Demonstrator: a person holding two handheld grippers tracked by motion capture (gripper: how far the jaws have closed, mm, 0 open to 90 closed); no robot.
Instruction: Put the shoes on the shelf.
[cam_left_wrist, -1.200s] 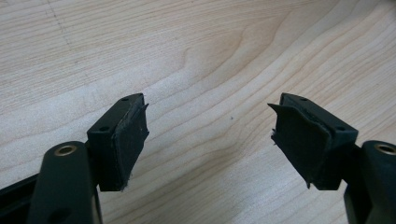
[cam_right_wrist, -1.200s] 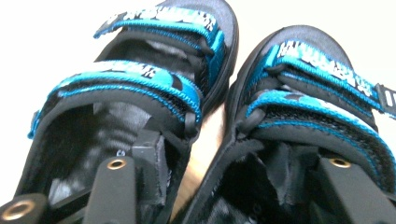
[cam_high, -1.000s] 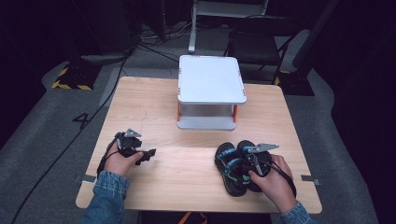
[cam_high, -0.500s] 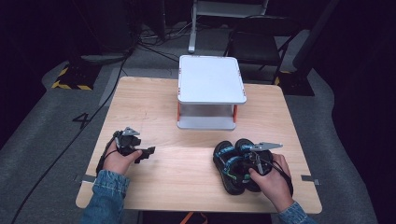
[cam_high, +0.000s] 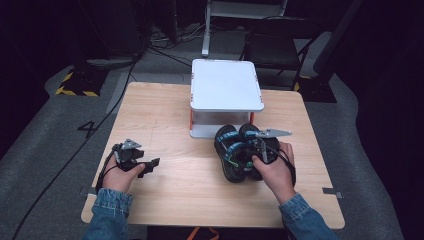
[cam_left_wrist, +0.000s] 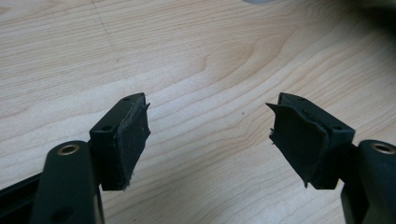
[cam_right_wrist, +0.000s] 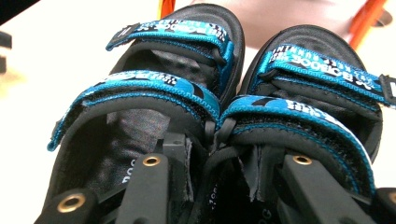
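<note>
Right gripper (cam_high: 250, 152), centre-right of the high view, is clamped on a pair of black sandals (cam_high: 235, 152) with blue straps. In the right gripper view each jaw sits inside one sandal, pinching the two touching inner walls together. Its jaws have just been closing, then levelled off, with those walls between them.

The pair sits just in front of the white two-level stand (cam_high: 226, 85), toes towards the open lower shelf at upper centre.

Left gripper (cam_high: 142, 165), lower left of the high view, rests low over the bare wooden table (cam_high: 165, 110), jaws apart, nothing between them.

Risks, as judged:
- The grip takes soft heel walls only. The walls could flex, and one sandal could slip free or twist.
- The toes hang far from the pinch, so they may droop and catch the shelf's front edge.
- The straps stand tall, so they could snag the underside of the top panel.
- The stand looks light, so a push might slide it back. The left gripper is well away and cannot steady it.
</note>
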